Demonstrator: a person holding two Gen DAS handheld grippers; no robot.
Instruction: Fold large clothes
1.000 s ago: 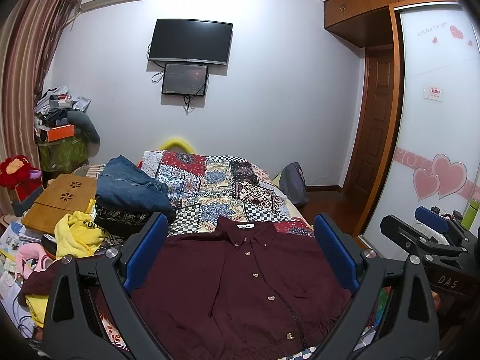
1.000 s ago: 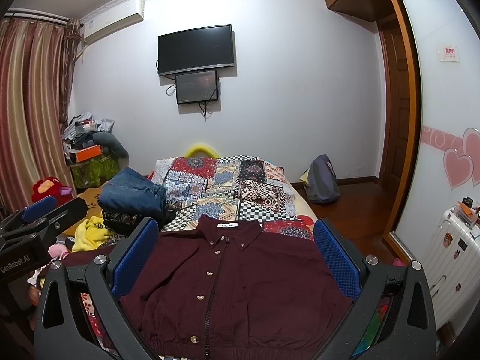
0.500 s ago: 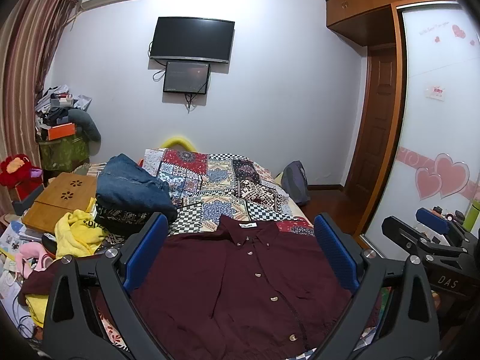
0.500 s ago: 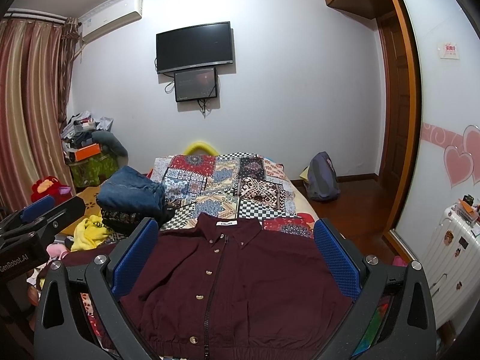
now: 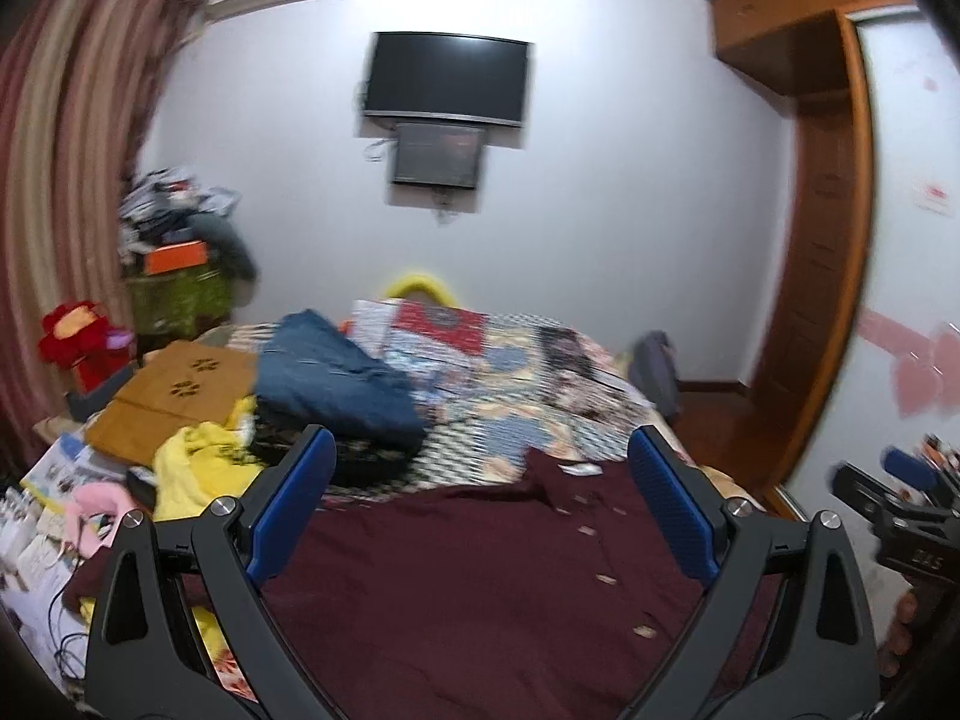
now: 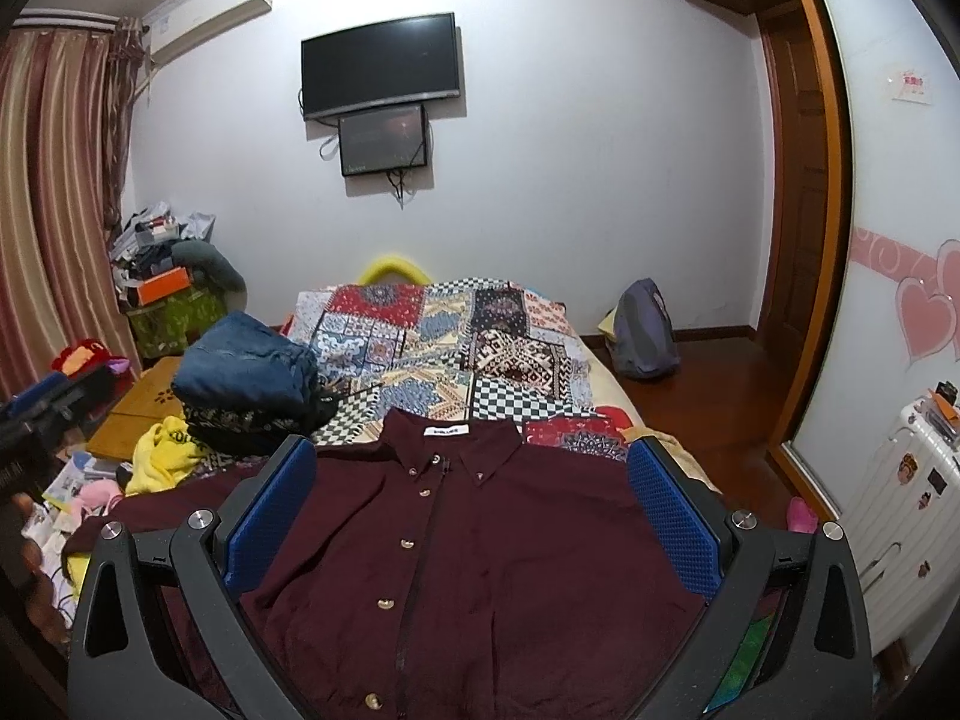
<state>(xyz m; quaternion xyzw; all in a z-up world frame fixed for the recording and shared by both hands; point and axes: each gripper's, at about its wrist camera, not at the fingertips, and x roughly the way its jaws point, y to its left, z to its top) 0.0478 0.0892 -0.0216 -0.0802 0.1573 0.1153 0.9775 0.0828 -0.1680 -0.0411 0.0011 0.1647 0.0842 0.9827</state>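
Note:
A dark maroon button-up jacket (image 6: pixel 480 546) lies flat, front up, on the near end of the bed, collar toward the far wall; it also fills the lower middle of the left wrist view (image 5: pixel 468 588). My right gripper (image 6: pixel 471 516) hovers open above its chest, blue pads wide apart and empty. The left gripper (image 5: pixel 480 510) is open too, over the jacket's left half, and that view is motion-blurred. The other gripper shows at each view's edge (image 5: pixel 906 516) (image 6: pixel 42 420).
A patchwork quilt (image 6: pixel 480 342) covers the bed. Folded blue jeans (image 6: pixel 246 366) sit on dark clothes at the bed's left, beside a yellow garment (image 6: pixel 159 456) and floor clutter. A backpack (image 6: pixel 645 330) and white suitcase (image 6: pixel 900 510) stand to the right.
The left wrist view has swung left and blurred, so the jacket sits further right in it. The right gripper has dipped slightly toward the jacket. Both stay open.

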